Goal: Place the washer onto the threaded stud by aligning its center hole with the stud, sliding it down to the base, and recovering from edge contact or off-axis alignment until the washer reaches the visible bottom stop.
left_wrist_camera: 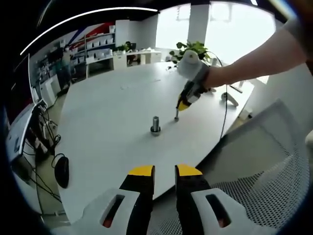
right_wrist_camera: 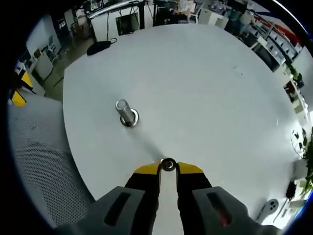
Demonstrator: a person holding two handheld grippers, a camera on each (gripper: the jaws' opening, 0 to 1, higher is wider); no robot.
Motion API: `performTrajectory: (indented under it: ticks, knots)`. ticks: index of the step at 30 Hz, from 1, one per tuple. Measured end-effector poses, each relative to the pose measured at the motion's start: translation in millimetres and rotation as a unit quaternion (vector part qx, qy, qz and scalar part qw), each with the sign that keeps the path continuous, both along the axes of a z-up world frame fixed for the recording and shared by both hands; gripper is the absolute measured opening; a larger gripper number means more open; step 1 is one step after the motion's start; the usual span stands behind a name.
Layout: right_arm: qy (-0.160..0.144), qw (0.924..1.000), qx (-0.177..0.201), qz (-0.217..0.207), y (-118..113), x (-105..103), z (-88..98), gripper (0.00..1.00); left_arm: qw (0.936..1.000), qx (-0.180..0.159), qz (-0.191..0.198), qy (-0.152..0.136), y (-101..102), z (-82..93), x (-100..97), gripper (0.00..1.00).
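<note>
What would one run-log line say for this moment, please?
right tongs: shut on washer, over table | stud: upright, bare, apart from washer | left tongs: open, empty, held back

In front of me a wide, round white table (right_wrist_camera: 205,83) carries a short threaded stud (right_wrist_camera: 126,113) standing upright on its base near my edge. Far across lies a small white object (left_wrist_camera: 230,98), possibly a cable holder.
</note>
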State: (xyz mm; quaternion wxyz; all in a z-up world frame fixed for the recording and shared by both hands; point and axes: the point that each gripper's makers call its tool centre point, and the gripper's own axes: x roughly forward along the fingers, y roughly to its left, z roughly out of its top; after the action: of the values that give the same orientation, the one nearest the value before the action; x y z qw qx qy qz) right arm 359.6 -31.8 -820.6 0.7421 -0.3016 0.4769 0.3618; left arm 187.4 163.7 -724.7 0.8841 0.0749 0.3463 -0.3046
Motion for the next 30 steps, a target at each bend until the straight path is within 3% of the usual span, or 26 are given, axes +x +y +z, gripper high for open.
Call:
performTrajectory:
  ticks: [15,23,25,30]
  knots:
    - [0.042,0.9986,-0.029,-0.013,-3,1,-0.3,0.14,1.0,0.003,-0.001,0.003,0,-1.3,-0.4,0.14]
    - [0.042,0.997,-0.057,0.03,-3,-4,-2.7,0.14,1.0,0.003,-0.001,0.003,0,-1.1,-0.5,0.14]
    - [0.048,0.9958,-0.061,0.048,-4,-7,-4.3,0.04,1.0,0.003,-0.001,0.004,0,-1.1,-0.5,0.14]
    - [0.05,0.9962,-0.062,0.034,-6,-7,-9.1,0.09,1.0,0.004,0.001,0.004,0,-1.6,-0.3,0.14]
